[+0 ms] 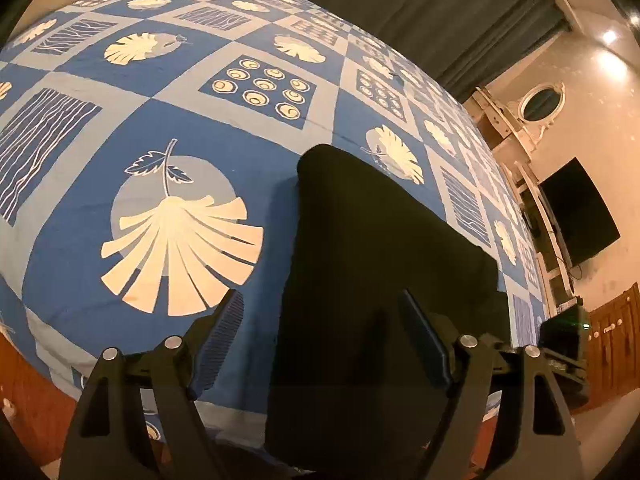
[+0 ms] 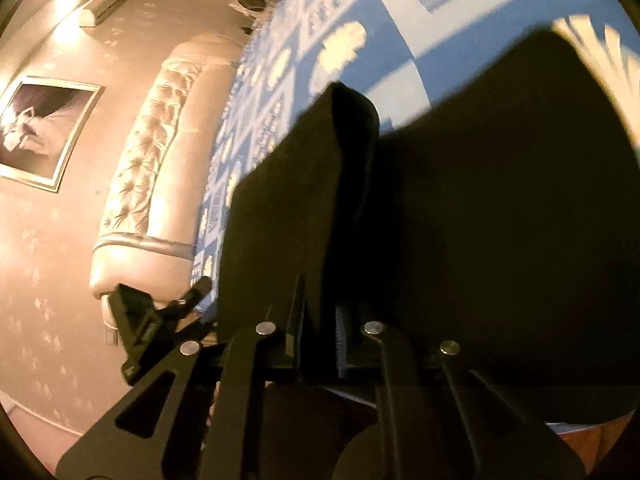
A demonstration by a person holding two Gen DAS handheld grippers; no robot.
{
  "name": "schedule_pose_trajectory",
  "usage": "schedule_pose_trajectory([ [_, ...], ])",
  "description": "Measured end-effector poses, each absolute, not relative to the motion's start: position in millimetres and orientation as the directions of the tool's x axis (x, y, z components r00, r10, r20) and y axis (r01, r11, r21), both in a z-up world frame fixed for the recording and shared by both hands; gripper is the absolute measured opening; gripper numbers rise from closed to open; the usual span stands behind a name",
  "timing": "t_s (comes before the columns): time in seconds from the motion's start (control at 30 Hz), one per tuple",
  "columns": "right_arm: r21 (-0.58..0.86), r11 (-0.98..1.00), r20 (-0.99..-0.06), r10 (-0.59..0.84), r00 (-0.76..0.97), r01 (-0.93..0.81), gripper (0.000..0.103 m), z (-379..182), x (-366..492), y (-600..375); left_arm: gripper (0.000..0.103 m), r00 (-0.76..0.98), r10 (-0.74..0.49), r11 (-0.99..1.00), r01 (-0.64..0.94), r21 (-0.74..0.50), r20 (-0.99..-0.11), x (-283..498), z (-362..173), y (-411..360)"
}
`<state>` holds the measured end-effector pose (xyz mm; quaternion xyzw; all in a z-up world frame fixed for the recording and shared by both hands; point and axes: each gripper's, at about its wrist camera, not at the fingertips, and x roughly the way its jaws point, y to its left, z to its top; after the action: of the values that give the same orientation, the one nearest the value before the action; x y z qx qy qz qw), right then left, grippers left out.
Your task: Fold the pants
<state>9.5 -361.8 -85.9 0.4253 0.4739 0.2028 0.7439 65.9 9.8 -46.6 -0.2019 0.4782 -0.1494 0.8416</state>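
Pants (image 1: 384, 280) lie on the bed (image 1: 120, 120), straddled by the wide-open, empty left gripper (image 1: 320, 344). Right gripper (image 2: 320, 320) is clamped on a raised fold of cloth ahead of it, probably to carry it over.

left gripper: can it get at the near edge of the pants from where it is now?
Probably yes. The left gripper is open with the black pants lying flat on the bedsheet right between and ahead of its fingers; nothing lies between.
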Motion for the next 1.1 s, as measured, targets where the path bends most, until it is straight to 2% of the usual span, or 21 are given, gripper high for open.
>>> schedule_pose_trajectory([
  [0.3,0.781,0.615,-0.567,0.632,0.528,0.103,0.010,-49,-23,-423,0.078,0.488,-0.449,0.866,0.029,-0.500,-0.749,68,-51,14],
  [0.63,0.752,0.634,-0.626,0.600,0.499,0.181,0.010,-73,-30,-453,0.078,0.442,-0.470,0.874,0.115,-0.471,-0.764,63,-53,-9],
  [0.9,0.718,0.665,-0.670,0.581,0.462,0.206,0.010,-90,-28,-458,0.078,0.395,-0.490,0.865,0.110,-0.490,-0.777,62,-62,-17],
  [1.1,0.760,0.614,-0.631,0.618,0.469,0.213,0.013,-96,-35,-464,0.078,0.386,-0.478,0.872,0.103,-0.478,-0.789,62,-63,-14],
])
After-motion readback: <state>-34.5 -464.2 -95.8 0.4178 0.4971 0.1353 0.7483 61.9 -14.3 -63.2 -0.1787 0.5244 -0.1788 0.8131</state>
